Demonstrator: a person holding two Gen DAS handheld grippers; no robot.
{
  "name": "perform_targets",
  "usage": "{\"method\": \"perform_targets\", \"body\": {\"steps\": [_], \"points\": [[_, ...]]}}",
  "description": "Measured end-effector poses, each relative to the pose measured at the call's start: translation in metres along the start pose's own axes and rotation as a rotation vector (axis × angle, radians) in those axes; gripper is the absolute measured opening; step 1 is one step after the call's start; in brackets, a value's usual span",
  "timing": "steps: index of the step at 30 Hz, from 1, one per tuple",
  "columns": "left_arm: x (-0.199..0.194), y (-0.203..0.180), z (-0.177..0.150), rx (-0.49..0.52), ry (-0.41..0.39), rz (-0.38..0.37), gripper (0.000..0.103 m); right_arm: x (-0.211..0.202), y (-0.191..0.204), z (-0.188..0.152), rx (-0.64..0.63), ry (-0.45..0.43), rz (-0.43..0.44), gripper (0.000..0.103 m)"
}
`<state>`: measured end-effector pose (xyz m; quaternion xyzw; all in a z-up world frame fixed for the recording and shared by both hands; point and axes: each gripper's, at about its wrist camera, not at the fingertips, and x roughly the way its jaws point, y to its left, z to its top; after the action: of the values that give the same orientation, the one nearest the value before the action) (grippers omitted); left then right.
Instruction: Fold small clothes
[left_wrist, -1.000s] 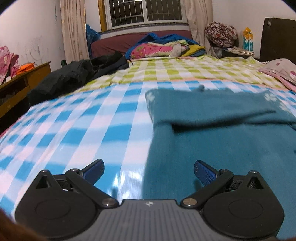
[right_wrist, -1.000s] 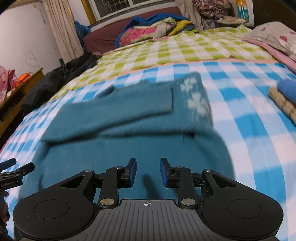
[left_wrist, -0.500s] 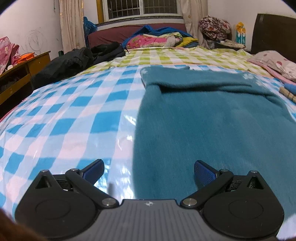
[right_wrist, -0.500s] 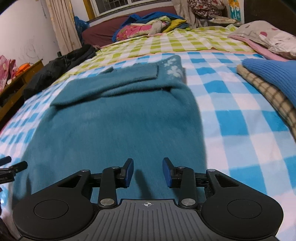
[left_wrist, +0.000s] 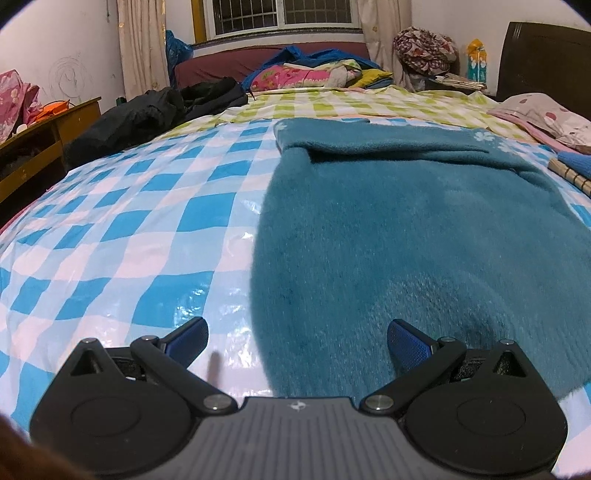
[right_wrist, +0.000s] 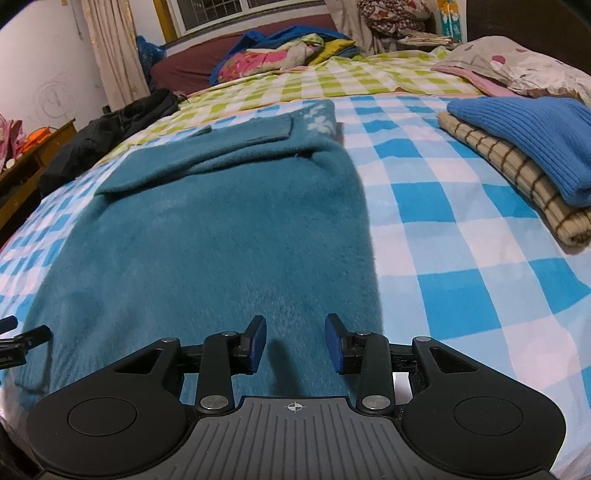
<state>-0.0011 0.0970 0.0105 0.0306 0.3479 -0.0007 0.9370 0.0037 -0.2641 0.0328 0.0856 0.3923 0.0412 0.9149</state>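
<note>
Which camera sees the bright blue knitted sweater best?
The right wrist view: the blue sweater lies in full sight, folded on a checked cloth. The left wrist view catches only a sliver at its right edge.

Teal sweater (left_wrist: 424, 236) cut off at the right edge in the left wrist view, its near hem hidden behind the right gripper (right_wrist: 295, 343), checked garment (right_wrist: 517, 173) partly covered by blue knit (right_wrist: 532, 125), left gripper (right_wrist: 14, 339) mostly out of frame

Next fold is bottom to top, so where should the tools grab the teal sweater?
Probably the near hem corners: left tool at the teal sweater left corner, right tool at the right one, coming in low from the near side. The hem lies flat, sleeves already folded in.
</note>
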Motion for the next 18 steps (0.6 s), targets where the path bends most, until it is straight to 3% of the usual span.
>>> {"method": "perform_targets", "body": {"steps": [18], "points": [[-0.003,-0.007,-0.006,0.032,0.000,-0.026,0.103,-0.011,-0.001,-0.016,0.006,-0.016,-0.019,0.038]]}}
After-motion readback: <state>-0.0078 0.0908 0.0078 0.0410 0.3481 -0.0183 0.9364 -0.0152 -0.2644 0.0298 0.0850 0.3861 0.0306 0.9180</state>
